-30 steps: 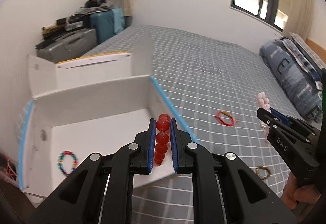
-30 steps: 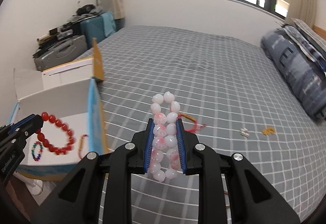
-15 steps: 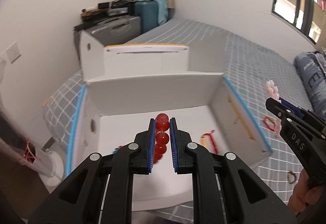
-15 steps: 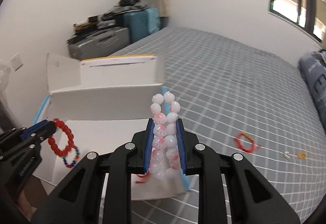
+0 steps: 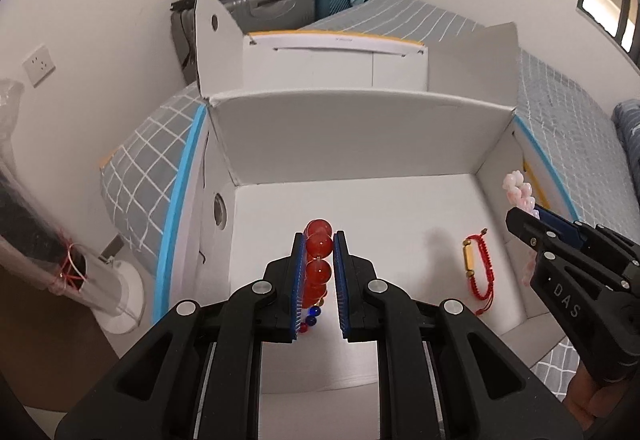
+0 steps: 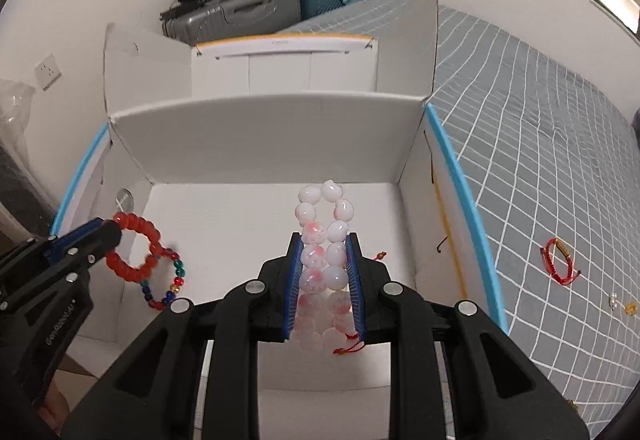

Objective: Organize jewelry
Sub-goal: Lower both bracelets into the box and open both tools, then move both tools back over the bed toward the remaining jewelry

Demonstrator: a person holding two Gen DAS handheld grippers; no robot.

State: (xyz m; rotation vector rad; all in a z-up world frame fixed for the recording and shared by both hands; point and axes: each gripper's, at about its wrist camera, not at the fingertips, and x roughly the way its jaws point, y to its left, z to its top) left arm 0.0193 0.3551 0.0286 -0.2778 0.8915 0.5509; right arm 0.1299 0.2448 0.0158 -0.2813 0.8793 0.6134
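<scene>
Above the open white cardboard box (image 5: pixel 352 128), the left gripper (image 5: pixel 318 240) clamps a red round-bead bracelet (image 5: pixel 319 260); the right gripper (image 6: pixel 324 244) grips a pink-and-white bead bracelet (image 6: pixel 324 232).

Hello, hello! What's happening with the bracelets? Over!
Left hand-held gripper shut on red bead bracelet. Right hand-held gripper shut on pink bead bracelet. Both above white box. Nothing blocking.

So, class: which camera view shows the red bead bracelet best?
The right wrist view: the red bead bracelet hangs as a full ring from the left tongs. The left wrist view shows it edge-on, a bead column between the pads.
</scene>
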